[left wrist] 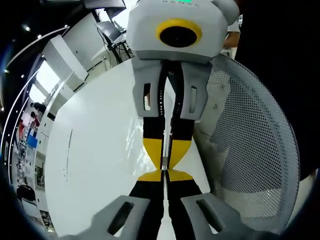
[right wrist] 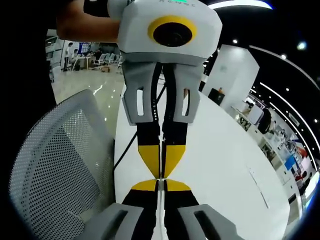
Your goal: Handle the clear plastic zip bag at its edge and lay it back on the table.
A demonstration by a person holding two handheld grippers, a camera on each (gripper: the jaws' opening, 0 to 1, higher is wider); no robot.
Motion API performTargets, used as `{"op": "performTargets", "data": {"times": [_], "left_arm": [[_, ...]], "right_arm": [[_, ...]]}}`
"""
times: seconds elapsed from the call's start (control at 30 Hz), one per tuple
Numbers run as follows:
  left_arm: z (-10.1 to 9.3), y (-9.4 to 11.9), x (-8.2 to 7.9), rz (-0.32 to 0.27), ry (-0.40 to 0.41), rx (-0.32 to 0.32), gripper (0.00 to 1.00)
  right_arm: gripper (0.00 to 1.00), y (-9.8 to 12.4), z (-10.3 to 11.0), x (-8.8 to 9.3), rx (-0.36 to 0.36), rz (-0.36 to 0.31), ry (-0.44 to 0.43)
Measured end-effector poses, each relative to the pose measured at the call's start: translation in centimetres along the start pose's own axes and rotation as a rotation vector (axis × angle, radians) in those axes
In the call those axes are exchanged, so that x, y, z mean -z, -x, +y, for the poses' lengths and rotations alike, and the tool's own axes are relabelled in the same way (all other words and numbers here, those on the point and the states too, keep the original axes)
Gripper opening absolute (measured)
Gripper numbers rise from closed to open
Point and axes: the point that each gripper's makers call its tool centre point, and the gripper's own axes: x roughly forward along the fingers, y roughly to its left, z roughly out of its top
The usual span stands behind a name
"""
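**A:** Where do the jaws stand?

**B:** In the left gripper view the left gripper (left wrist: 164, 176) rises from 6 o'clock with its jaws pressed together. The right gripper (left wrist: 164, 161) comes down from 12 o'clock, its jaws also together. The yellow tips meet nose to nose at the centre. The right gripper view shows the same meeting the other way round: the right gripper (right wrist: 161, 185) at 6 o'clock and the left gripper (right wrist: 161, 170) at 12.

**A:** And the clear plastic zip bag?

**B:** It is hard to make out. A faint glossy, wrinkled sheen (left wrist: 136, 133) lies over the white table (left wrist: 95, 170) at about 10 o'clock from the meeting tips, right beside the right gripper's black finger. That looks like the film. A thin pale sliver runs down the seam between the jaws, but I cannot tell whether it is the bag's edge being pinched.

**A:** Anything cut off?

**B:** The grey mesh chair (left wrist: 255, 150) at 3 o'clock is partly hidden behind the grippers. In the right gripper view it (right wrist: 60, 165) sits at 8 o'clock beside the table (right wrist: 225, 165), and a person's arm (right wrist: 85, 25) is cropped at 11 o'clock.
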Motion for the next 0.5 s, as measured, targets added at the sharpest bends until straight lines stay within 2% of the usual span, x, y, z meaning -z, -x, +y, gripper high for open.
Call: {"op": "performTargets", "data": {"times": [0.5], "left_arm": [[0.03, 0.00, 0.21, -0.002, 0.009, 0.006, 0.00]], "right_arm": [[0.00, -0.02, 0.02, 0.05, -0.006, 0.002, 0.001]]}}
